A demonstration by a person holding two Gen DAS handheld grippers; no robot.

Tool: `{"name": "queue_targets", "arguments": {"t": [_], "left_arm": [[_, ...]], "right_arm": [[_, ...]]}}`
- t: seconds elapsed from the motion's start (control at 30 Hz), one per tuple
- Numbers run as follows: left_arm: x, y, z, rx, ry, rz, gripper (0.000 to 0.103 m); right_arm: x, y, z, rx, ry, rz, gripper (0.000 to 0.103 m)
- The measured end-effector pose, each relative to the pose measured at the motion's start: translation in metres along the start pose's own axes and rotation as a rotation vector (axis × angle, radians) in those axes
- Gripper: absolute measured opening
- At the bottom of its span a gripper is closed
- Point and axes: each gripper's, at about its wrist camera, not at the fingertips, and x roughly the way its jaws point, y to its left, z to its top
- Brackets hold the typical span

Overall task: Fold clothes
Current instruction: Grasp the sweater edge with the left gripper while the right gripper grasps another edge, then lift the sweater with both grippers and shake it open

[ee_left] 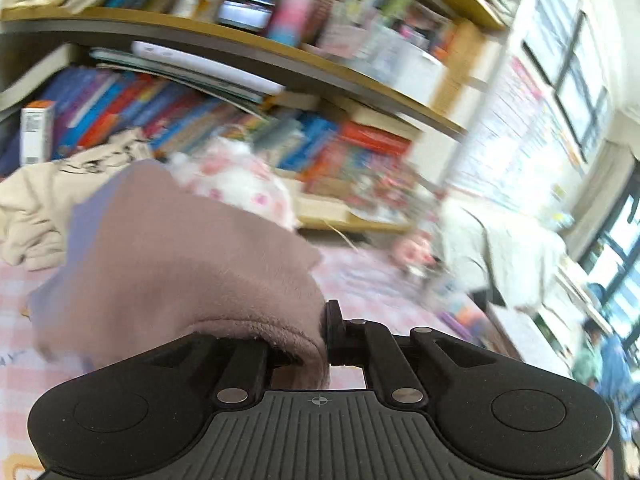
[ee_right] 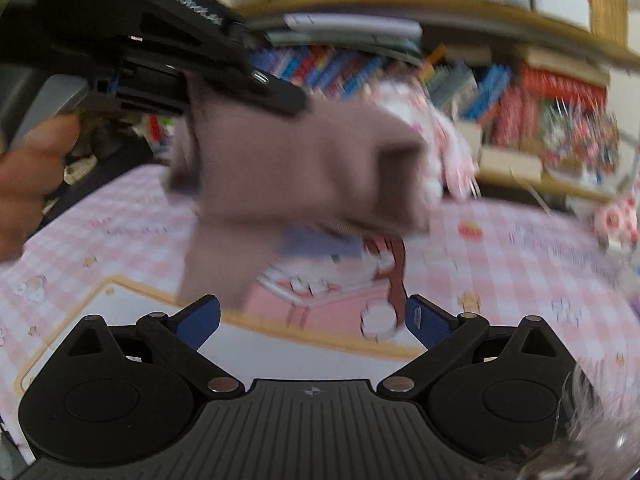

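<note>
Tongs: we count two, the left tongs (ee_left: 316,344) and the right tongs (ee_right: 312,322).
Mauve fleece garments: we count one (ee_left: 180,264), seen from both wrist views.
Cream printed garments: we count one (ee_left: 48,196), heaped at the left in the left wrist view.
White garments with pink spots: we count one (ee_left: 244,184); blur keeps us from ruling out a second piece.
Pink checked cloths: we count one (ee_right: 520,248), covering the counter.
Shelf boards: we count two (ee_left: 248,52), one above the other.
Books: we cannot count them (ee_left: 132,112); the rows are too blurred.
White cartons: we count one (ee_left: 37,132), upright beside the books.
Hands: we count one (ee_right: 28,168).
</note>
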Motion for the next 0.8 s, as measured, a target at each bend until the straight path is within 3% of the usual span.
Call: {"name": "queue_targets", "arguments": {"t": [0.17, 0.27, 0.4, 0.43, 0.5, 0.57, 0.63, 0.7, 0.8], "left_arm": [[-0.005, -0.006, -0.022, -0.004, 0.067, -0.016, 0.007], [-0.013, -0.004, -0.032, -0.033, 0.086, -0.014, 0.007], [-0.018, -0.004, -0.038, -0.056, 0.097, 0.025, 0.014], [-0.020, -0.004, -0.039, -0.060, 0.100, 0.032, 0.021], [-0.031, -0.004, -0.047, -0.059, 0.095, 0.050, 0.037], [-0.045, -0.003, -0.059, -0.041, 0.080, 0.081, 0.065], [-0.053, -0.001, -0.075, 0.002, 0.083, 0.162, 0.073], [-0.060, 0.002, -0.092, 0.045, 0.086, 0.244, 0.074], [-0.043, 0.010, -0.116, 0.129, 0.153, 0.424, 0.074]], "right_arm": [[-0.001, 0.010, 0.003, -0.041, -0.051, 0.014, 0.098], [-0.002, 0.016, 0.002, -0.072, -0.078, 0.024, 0.089], [-0.001, 0.024, 0.000, -0.143, -0.097, 0.017, 0.050], [0.002, 0.023, -0.002, -0.161, -0.081, 0.004, 0.038], [0.008, 0.022, -0.004, -0.196, -0.050, -0.021, 0.029], [0.014, 0.013, -0.005, -0.182, -0.023, -0.042, 0.020], [0.020, -0.001, -0.005, -0.144, 0.001, -0.061, 0.013], [0.023, -0.014, -0.002, -0.109, -0.006, -0.076, 0.011], [0.017, -0.024, 0.010, -0.096, -0.061, -0.083, 0.010]]}}
